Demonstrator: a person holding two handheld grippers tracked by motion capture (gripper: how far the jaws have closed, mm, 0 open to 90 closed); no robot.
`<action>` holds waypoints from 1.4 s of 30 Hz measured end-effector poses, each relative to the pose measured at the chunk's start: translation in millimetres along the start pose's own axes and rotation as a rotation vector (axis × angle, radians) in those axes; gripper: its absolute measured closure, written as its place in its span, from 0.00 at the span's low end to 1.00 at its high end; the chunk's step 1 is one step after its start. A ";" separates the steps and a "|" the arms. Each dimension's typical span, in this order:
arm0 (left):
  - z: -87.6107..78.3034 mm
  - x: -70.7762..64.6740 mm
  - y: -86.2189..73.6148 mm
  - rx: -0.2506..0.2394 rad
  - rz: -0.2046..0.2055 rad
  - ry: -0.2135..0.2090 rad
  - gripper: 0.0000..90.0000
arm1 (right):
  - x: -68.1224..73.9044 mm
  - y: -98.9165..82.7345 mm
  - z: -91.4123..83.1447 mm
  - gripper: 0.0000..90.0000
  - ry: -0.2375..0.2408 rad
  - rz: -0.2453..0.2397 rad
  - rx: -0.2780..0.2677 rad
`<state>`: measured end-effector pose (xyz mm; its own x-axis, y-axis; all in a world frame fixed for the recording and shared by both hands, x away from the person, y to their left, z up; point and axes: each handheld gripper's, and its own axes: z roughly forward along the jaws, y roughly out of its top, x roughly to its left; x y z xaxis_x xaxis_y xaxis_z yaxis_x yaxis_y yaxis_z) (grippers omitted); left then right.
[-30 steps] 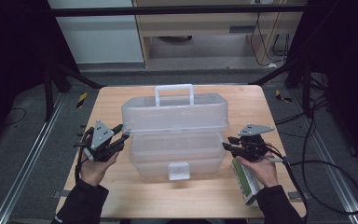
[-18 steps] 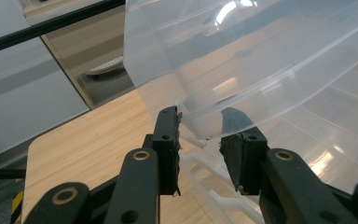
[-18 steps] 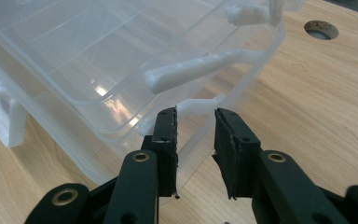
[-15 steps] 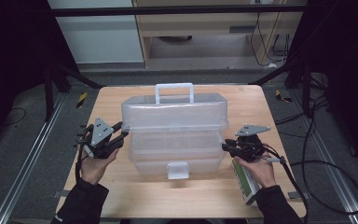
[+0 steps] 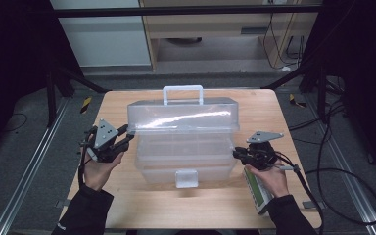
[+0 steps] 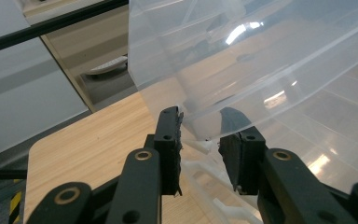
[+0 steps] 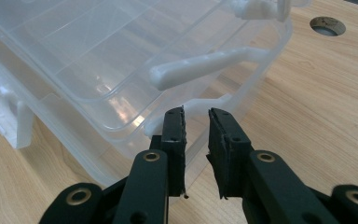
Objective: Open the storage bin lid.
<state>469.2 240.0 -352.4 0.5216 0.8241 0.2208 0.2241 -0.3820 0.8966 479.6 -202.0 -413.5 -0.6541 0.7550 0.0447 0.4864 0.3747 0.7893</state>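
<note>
- Since its lid [image 5: 182, 116] stands raised, the clear plastic box [image 5: 183, 164] at the middle of the tabletop [image 5: 127, 205] looks to be mid-way through being opened or shut. Its handle [image 5: 182, 93] is at 12 o'clock and its white latch [image 5: 186, 178] hangs loose at 6 o'clock.
- The trays inside look bare, so the work seems to concern the box itself rather than any contents.
- At 9 o'clock of the box, the left tongs [image 5: 125, 139] stand apart around the lower corner of the lid. In the left gripper view that clear edge runs between the two pads, with room on both sides. This placing suits steadying or swinging the lid from its end.
- At 3 o'clock, the right tongs [image 5: 236, 154] have just been closing. In the right gripper view the white lip of the rim [image 7: 214, 100] sits at their tips, but a slim gap shows between the pads and nothing is pinched yet. A hold there would pin the base down so it does not slide while the lid moves.
- Just above that lip, a white hinge arm [image 7: 200, 67] links tray to wall.
- Farther out, at 5 o'clock, a grey and green device [image 5: 257, 193] lies under the right hand [image 5: 269, 176], apart from the box.
</note>
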 end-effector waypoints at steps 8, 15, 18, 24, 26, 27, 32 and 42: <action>1.9 4.0 5.7 -0.006 -0.029 0.003 0.77 | 0.4 -0.4 -0.3 0.85 -0.003 -0.003 -0.002; 3.7 6.5 9.2 -0.015 -0.042 0.009 0.78 | 0.2 -0.6 -0.3 0.85 -0.003 -0.002 -0.002; 5.0 8.3 11.0 -0.027 -0.039 0.012 0.78 | 0.0 -0.8 -0.2 0.85 -0.003 -0.003 -0.006; 6.7 10.8 13.5 -0.032 -0.050 0.012 0.78 | -0.7 -2.1 -0.4 0.85 0.003 0.011 -0.013; 7.5 12.3 14.9 -0.033 -0.054 0.012 0.79 | -0.9 -2.1 -0.5 0.85 0.003 0.011 -0.012; 7.4 12.1 15.4 -0.024 -0.065 0.011 0.79 | -0.9 -2.2 -0.5 0.85 0.004 0.011 -0.013; 10.8 14.9 20.7 -0.044 -0.043 0.025 0.79 | -0.8 -2.6 -0.5 0.85 0.003 0.006 -0.017; 17.3 21.8 31.4 -0.046 -0.042 0.037 0.81 | -0.7 -2.5 -0.5 0.85 0.001 0.011 -0.015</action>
<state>501.9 238.7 -326.1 0.4815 0.8542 0.1963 0.2068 -0.3284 0.9216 478.6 -203.7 -415.2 -0.6493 0.7587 0.0540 0.4851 0.3584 0.7976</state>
